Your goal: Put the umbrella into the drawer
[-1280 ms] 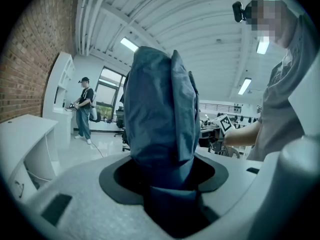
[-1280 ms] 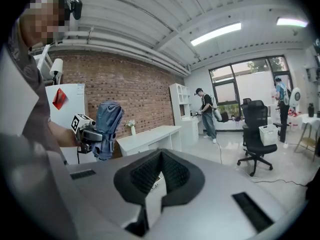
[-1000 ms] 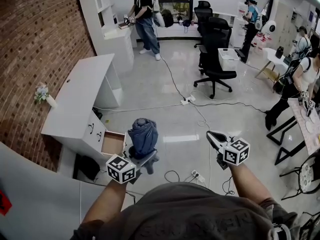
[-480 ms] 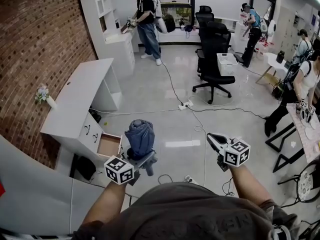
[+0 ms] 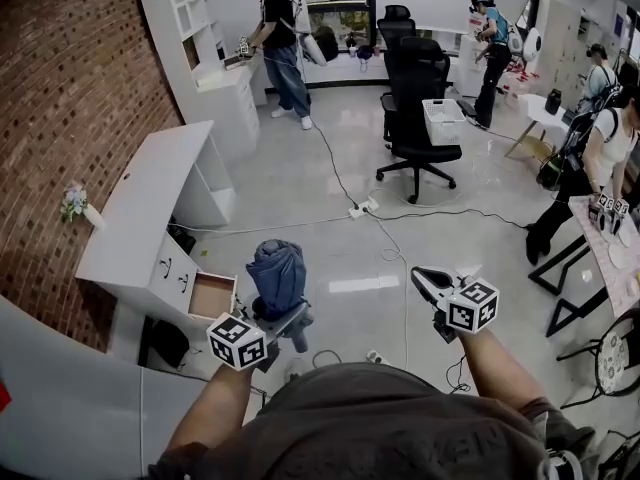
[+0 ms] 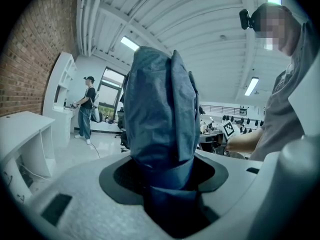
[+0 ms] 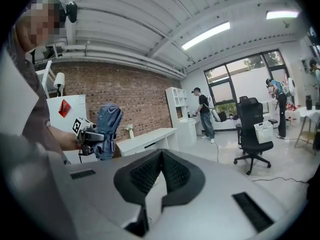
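Note:
A folded blue umbrella (image 5: pixel 277 278) stands upright in my left gripper (image 5: pixel 285 318), which is shut on its lower end. In the left gripper view the umbrella (image 6: pixel 160 124) fills the space between the pads of the left gripper (image 6: pixel 162 176). The white desk (image 5: pixel 150 203) stands to the left against the brick wall, and its open drawer (image 5: pixel 210 296) sticks out just left of the umbrella. My right gripper (image 5: pixel 432 284) hangs over the floor to the right, shut and empty. In the right gripper view the right gripper (image 7: pixel 161 156) looks at the umbrella (image 7: pixel 107 129) and the desk (image 7: pixel 150 140).
Cables and a power strip (image 5: pixel 357 208) run across the glossy floor ahead. A black office chair (image 5: pixel 415 118) stands beyond them. A dark bag (image 5: pixel 165 340) lies under the desk. Several people work at the back and right, by a table (image 5: pixel 610 258).
The desk and drawer have slid a little left and down in the head view as both grippers moved across the room. The umbrella stays gripped; the right gripper stays shut.

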Action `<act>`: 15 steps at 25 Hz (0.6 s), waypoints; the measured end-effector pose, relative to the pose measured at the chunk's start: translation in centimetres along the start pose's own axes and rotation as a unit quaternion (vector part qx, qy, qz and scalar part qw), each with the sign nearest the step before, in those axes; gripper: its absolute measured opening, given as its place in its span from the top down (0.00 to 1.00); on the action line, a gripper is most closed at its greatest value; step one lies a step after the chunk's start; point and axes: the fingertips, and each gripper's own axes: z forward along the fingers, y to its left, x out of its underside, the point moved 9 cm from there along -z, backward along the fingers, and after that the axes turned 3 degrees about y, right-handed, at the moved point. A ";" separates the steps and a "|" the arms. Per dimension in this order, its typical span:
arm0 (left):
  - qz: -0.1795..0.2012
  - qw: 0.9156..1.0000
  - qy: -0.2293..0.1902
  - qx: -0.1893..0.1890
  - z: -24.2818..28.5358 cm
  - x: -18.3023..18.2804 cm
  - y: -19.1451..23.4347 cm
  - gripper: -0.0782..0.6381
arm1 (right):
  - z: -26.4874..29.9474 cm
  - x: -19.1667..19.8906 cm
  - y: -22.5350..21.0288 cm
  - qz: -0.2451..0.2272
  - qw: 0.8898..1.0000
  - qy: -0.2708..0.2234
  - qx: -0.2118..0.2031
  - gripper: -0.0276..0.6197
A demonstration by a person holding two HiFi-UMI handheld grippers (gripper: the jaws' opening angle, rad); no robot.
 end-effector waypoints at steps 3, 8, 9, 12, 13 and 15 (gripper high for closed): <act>-0.005 1.000 -0.001 0.011 1.2 -0.1 1.6 0.53 | 0.7 -0.1 -0.8 0.002 1.000 0.007 0.009 0.97; -0.010 0.999 -0.001 0.039 3.8 -0.5 6.2 0.53 | 3.8 -0.8 -2.5 0.002 0.999 0.017 0.031 0.97; -0.011 0.999 -0.001 0.044 4.4 -0.5 7.6 0.53 | 4.8 -1.0 -2.9 0.002 0.999 0.019 0.035 0.97; -0.007 0.998 0.001 0.063 6.2 -1.4 12.4 0.53 | 8.8 -2.0 -4.2 0.003 0.999 0.022 0.049 0.97; -0.003 0.998 0.003 0.070 6.9 -1.9 14.2 0.53 | 10.3 -2.5 -4.7 0.005 0.998 0.021 0.055 0.97; 0.006 0.996 0.007 0.084 8.2 -3.3 18.1 0.53 | 13.6 -3.8 -5.5 0.010 0.998 0.019 0.066 0.97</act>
